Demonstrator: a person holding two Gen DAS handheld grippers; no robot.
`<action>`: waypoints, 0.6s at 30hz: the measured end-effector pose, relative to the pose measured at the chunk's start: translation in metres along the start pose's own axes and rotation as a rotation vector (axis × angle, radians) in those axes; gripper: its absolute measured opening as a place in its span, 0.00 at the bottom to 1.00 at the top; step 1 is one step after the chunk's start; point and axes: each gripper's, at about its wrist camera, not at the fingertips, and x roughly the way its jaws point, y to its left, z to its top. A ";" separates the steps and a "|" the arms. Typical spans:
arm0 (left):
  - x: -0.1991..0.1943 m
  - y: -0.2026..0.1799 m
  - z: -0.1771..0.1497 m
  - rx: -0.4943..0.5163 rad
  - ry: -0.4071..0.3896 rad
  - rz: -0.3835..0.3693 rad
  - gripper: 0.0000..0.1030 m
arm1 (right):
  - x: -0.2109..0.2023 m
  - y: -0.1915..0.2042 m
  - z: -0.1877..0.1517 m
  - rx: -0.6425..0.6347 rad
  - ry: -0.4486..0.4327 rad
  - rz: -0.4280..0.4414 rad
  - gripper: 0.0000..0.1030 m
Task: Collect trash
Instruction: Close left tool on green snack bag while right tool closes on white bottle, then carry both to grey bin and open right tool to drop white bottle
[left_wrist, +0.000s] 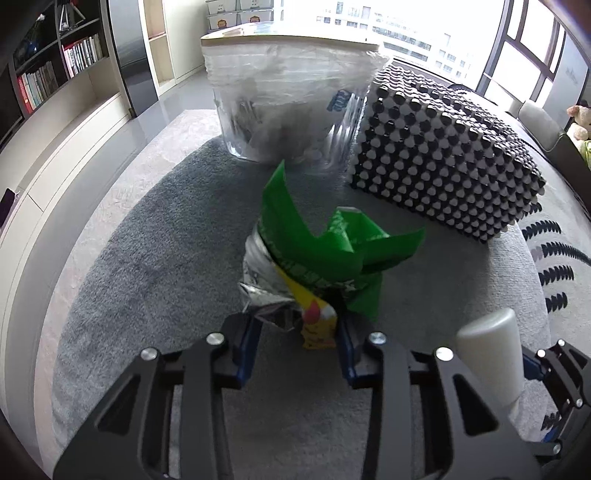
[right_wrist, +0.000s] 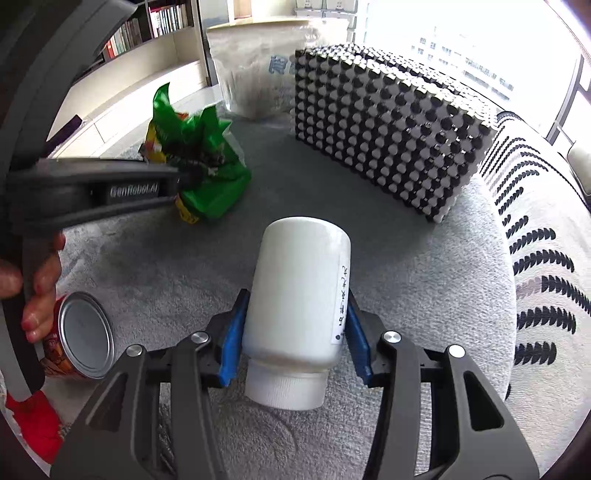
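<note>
My left gripper (left_wrist: 299, 328) is shut on a crumpled green and yellow snack bag (left_wrist: 317, 251) and holds it above the grey carpet. In the right wrist view the same bag (right_wrist: 210, 162) hangs from the left gripper (right_wrist: 184, 184). My right gripper (right_wrist: 293, 332) is shut on a white plastic bottle (right_wrist: 299, 295), cap toward the camera; the bottle also shows at the right of the left wrist view (left_wrist: 491, 354). A clear trash bin lined with a plastic bag (left_wrist: 288, 99) stands straight ahead on the carpet; it also shows in the right wrist view (right_wrist: 255, 70).
A black-and-white studded box (left_wrist: 443, 147) stands right of the bin, also seen in the right wrist view (right_wrist: 388, 125). A red can with an open silver end (right_wrist: 81, 339) lies at lower left. Bookshelves (left_wrist: 55, 74) line the left wall. A patterned rug (right_wrist: 535, 258) lies to the right.
</note>
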 end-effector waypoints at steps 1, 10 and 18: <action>-0.002 0.001 -0.001 -0.008 -0.004 0.000 0.33 | -0.002 -0.002 0.003 0.003 -0.005 -0.001 0.45; -0.035 -0.011 -0.011 0.020 -0.065 0.041 0.30 | -0.023 -0.018 0.018 0.019 -0.032 0.000 0.45; -0.086 -0.021 -0.040 0.021 -0.107 0.067 0.30 | -0.064 -0.010 0.011 0.002 -0.069 0.027 0.44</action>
